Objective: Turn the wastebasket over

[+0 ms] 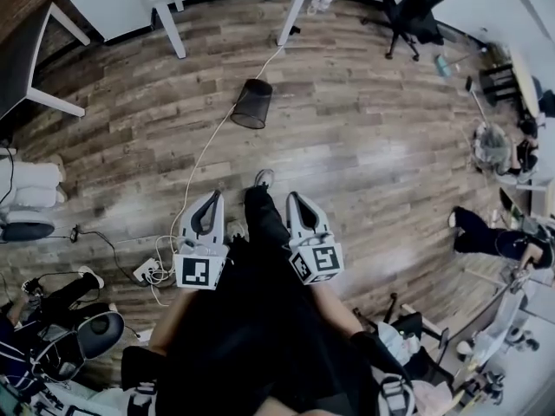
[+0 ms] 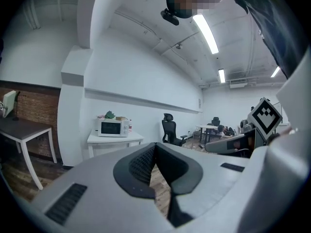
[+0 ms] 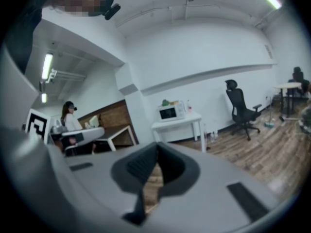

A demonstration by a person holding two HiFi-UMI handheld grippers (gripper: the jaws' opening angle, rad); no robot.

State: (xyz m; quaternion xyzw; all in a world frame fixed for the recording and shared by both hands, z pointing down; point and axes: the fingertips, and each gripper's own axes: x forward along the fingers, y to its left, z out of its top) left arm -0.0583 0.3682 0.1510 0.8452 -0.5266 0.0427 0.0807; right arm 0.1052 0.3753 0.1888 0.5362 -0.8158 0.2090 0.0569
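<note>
Wastebasket (image 1: 252, 103) sits on the wood-plank floor (image 1: 373, 146), well ahead of us and well apart from both tools. It lies about midway between them, maybe a touch nearer the left tool (image 1: 212, 199) than the right tool (image 1: 297, 199). Both tools are fully closed, holding nothing, and point forward toward it. We read a black mesh bin, round and tapered, wider end toward us. Upright or tipped, we can't tell. White cable (image 1: 204, 150) runs just beside it.

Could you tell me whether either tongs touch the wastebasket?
No, the wastebasket sits on the floor, well apart from the left tongs and right tongs.
</note>
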